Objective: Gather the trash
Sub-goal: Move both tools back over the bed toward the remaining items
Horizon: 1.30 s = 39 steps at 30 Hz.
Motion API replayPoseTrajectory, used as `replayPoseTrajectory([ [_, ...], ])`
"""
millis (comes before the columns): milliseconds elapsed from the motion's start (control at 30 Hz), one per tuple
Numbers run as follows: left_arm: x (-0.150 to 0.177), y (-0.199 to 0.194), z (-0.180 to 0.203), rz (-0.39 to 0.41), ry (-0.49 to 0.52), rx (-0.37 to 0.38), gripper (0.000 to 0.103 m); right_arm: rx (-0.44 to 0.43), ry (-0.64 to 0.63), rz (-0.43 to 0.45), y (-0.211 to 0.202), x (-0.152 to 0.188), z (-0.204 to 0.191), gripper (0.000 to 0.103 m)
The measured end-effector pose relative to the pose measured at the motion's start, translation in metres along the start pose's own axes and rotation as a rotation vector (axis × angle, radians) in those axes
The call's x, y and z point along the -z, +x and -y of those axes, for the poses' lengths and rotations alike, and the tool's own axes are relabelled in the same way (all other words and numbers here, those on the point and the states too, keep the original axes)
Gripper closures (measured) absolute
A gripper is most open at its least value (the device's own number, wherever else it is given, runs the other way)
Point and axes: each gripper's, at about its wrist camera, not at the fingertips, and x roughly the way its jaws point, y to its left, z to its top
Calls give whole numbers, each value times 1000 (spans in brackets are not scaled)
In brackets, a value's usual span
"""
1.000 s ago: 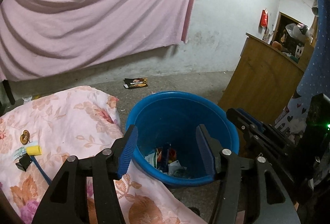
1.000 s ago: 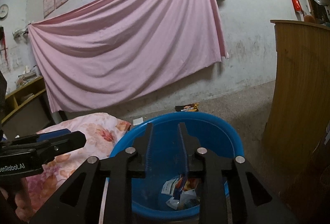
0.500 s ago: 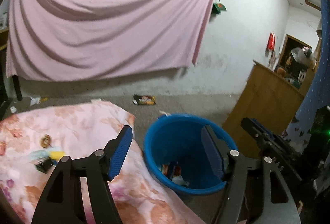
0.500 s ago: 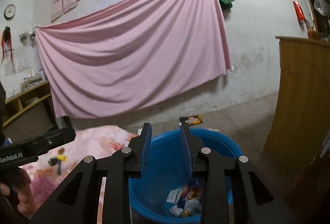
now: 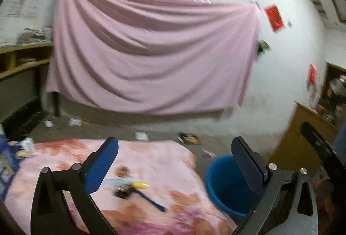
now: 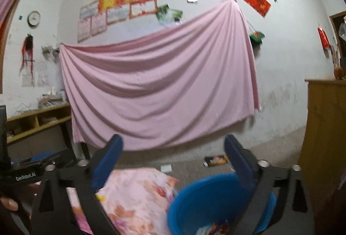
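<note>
A blue bucket (image 5: 225, 183) stands on the floor beside a pink floral blanket (image 5: 155, 161); in the right wrist view the bucket (image 6: 201, 202) has wrappers (image 6: 216, 227) at its bottom. My left gripper (image 5: 175, 159) is raised over the blanket, jaws opening wide, nothing between them. My right gripper (image 6: 173, 157) hangs above the bucket's near side, jaws opening wide and empty. On the blanket lie a yellow piece (image 5: 140, 184), a small black item with a blue cord (image 5: 149, 199) and a round brown thing (image 5: 122, 170). A dark snack packet (image 5: 189, 138) lies on the floor.
A pink sheet (image 6: 155, 94) hangs on the far wall. A wooden cabinet (image 6: 324, 137) stands right of the bucket, and a shelf desk (image 6: 36, 120) at left. Paper scraps (image 5: 74, 121) litter the floor by the wall. A hand (image 6: 8, 204) shows at the lower left.
Both grippers rose and drew back from the bucket, and both sets of jaws spread wide. The left view swung left toward the blanket, so the bucket now sits at lower right.
</note>
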Motion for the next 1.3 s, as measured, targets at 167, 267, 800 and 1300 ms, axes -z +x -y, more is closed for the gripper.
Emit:
replayPoseTrajectory([
  [167,-3,-23,-37,75,-28,-57,1,-54,-32,63,-2,-3,-33,0],
  [267,-4,-37,-54,110,-20,-94,1,-89,-42,90,-2,-4,-50,0],
  [800,13,-74,-122,206,54,-233,1,-198,-119,103,23,36,-130,0],
  [1300,45,-27,-138,119,80,-180,1,-214,-189,-231,86,76,-144,5],
])
